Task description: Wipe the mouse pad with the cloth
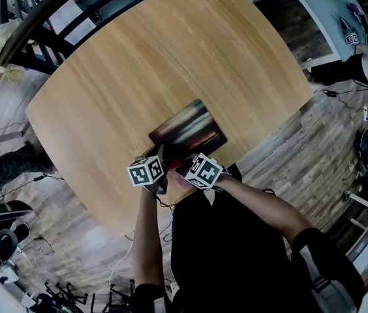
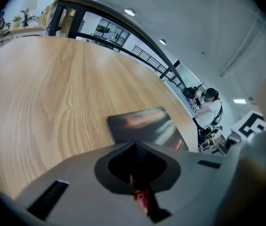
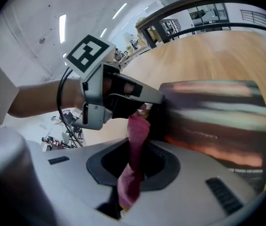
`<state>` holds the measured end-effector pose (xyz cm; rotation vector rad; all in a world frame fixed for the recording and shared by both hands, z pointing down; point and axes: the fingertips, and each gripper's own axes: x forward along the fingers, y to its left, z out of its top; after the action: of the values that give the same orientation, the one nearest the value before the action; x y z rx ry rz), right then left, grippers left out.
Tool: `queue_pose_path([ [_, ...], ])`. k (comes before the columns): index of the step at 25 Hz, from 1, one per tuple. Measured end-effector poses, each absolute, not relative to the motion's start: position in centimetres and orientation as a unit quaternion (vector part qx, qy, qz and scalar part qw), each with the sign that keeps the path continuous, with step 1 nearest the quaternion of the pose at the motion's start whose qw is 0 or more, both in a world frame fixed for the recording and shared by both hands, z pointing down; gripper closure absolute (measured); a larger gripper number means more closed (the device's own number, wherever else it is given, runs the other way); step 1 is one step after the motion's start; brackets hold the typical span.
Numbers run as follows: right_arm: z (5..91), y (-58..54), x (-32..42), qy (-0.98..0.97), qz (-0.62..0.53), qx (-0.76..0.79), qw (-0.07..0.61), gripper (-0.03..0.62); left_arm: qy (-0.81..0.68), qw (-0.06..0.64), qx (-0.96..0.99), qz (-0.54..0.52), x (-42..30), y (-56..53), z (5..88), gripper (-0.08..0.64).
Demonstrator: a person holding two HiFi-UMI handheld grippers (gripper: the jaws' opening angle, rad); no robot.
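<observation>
Bench (image 1: 171, 57): round, pale wood grain.

Mouse pad (image 1: 187, 129): dark with streaked print, lying flat toward the 6 o'clock edge of the bench.

Cloth (image 3: 134, 159): pink-red, drawn into a strip that rises off the pad's 6 o'clock edge.

Right hand-held gripper (image 1: 185, 169): closed on the lower end of the cloth, at 6 o'clock from the pad.

Left hand-held gripper (image 1: 162, 167): just beside the right one at its 9 o'clock, jaws narrow, pinching the cloth's upper tip.
</observation>
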<state>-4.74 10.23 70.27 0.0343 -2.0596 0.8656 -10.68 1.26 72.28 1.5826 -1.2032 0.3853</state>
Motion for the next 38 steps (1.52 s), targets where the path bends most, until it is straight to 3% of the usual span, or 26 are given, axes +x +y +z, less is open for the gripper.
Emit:
queue_pose_path([
  [38,71.8,2.7,1.3,-0.816,0.366,0.064,0.443,0.526,-0.545,0.536,0.621,0.176,-11.6,1.4,72.0,0.537],
])
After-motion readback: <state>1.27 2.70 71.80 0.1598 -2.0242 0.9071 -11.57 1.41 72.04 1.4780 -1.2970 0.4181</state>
